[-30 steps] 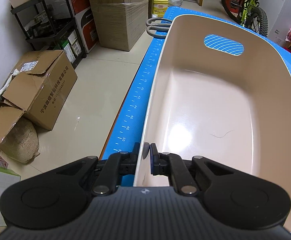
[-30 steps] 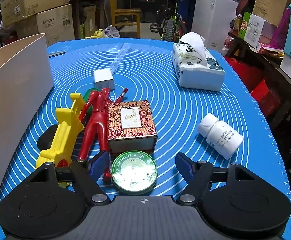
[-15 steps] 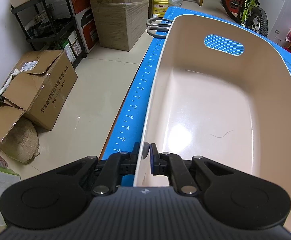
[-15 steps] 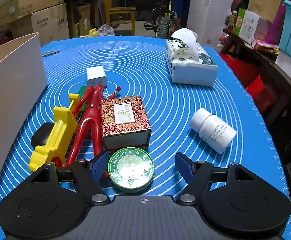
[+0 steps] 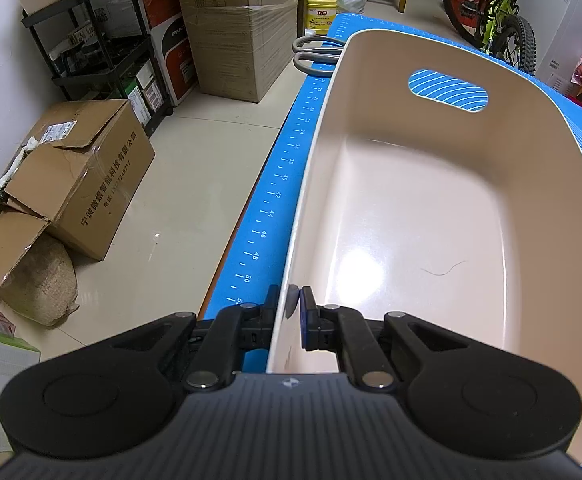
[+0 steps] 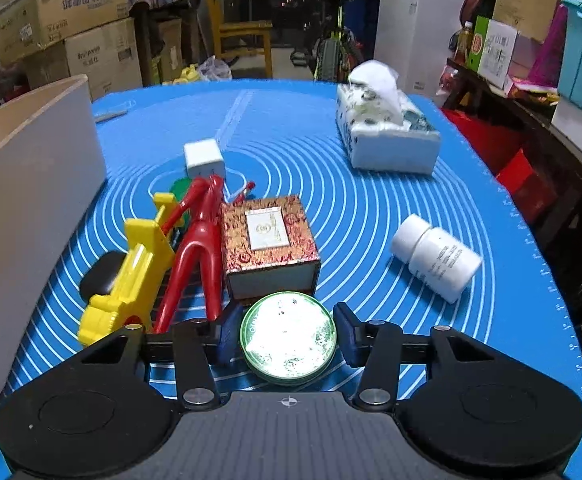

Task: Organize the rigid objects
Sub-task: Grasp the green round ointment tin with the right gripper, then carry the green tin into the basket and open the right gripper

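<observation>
We see the left claw (image 5: 289, 312) clamped on the near rim of the beige plastic tub (image 5: 431, 216), one finger outside the wall and one inside; the tub sits along the left edge of the surface, on the blue mat (image 5: 275, 192), and nothing lies inside it. Grey-handled scissors (image 5: 315, 52) rest on the mat just beyond the tub's far left corner. The right claw (image 6: 289, 334) has just been closing, and the round green ointment tin (image 6: 289, 338) now sits between its fingers (image 6: 347, 334), which stand right at the tin's sides; we cannot tell whether the pads already press on it. The tin lies at the near edge of the mat, just in front of a red patterned box (image 6: 269, 246). To the left of that box we see a red plastic figure (image 6: 197, 248) and a yellow toy (image 6: 135, 268) lying side by side, with a white charger cube (image 6: 203, 158) beyond them. A white pill bottle (image 6: 437, 258) lies on its side to the right, well apart from the box, and a tissue pack (image 6: 385, 136) stands at the far right. The tub's outer wall (image 6: 31, 208) rises along the left.
</observation>
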Available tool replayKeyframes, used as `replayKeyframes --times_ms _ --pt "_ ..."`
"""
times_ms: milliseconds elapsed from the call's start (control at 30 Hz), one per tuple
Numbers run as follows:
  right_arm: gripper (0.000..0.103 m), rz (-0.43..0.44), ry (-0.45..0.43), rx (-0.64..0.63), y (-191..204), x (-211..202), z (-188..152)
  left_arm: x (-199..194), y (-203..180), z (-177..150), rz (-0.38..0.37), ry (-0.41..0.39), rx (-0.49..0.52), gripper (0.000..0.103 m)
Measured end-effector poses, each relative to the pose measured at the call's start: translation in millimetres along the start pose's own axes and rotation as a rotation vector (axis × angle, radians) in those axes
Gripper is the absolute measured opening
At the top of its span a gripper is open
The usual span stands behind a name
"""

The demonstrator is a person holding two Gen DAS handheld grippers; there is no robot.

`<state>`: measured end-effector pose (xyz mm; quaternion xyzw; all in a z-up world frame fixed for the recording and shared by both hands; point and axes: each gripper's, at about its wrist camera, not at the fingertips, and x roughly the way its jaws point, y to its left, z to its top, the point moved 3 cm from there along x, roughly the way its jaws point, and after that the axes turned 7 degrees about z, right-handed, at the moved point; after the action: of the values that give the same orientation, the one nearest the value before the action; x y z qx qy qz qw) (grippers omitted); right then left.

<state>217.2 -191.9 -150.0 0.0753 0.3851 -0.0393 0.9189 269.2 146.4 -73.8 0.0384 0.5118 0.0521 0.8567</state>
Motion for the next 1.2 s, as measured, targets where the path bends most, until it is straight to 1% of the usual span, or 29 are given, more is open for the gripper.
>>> replayKeyframes --times_ms 300,533,700,900,1100,1200 --pt "0.054 0.0 -0.078 -0.003 1 -26 15 0 0 0 -0.002 0.0 -0.001 0.012" --pt "0.054 0.041 -0.146 -0.066 23 -51 41 0 0 1 -0.004 0.0 -0.002 0.011" --pt "0.054 0.098 -0.193 -0.119 53 -64 68 0 1 1 -0.005 0.0 -0.003 0.011" --pt "0.054 0.175 -0.224 -0.189 101 -65 94 0 0 1 -0.006 0.0 -0.003 0.011" --pt "0.054 0.262 -0.218 -0.258 156 -54 110 0 1 1 -0.005 0.0 -0.003 0.011" --pt "0.054 0.299 -0.195 -0.294 183 -43 114 0 1 1 -0.006 0.0 -0.004 0.011"
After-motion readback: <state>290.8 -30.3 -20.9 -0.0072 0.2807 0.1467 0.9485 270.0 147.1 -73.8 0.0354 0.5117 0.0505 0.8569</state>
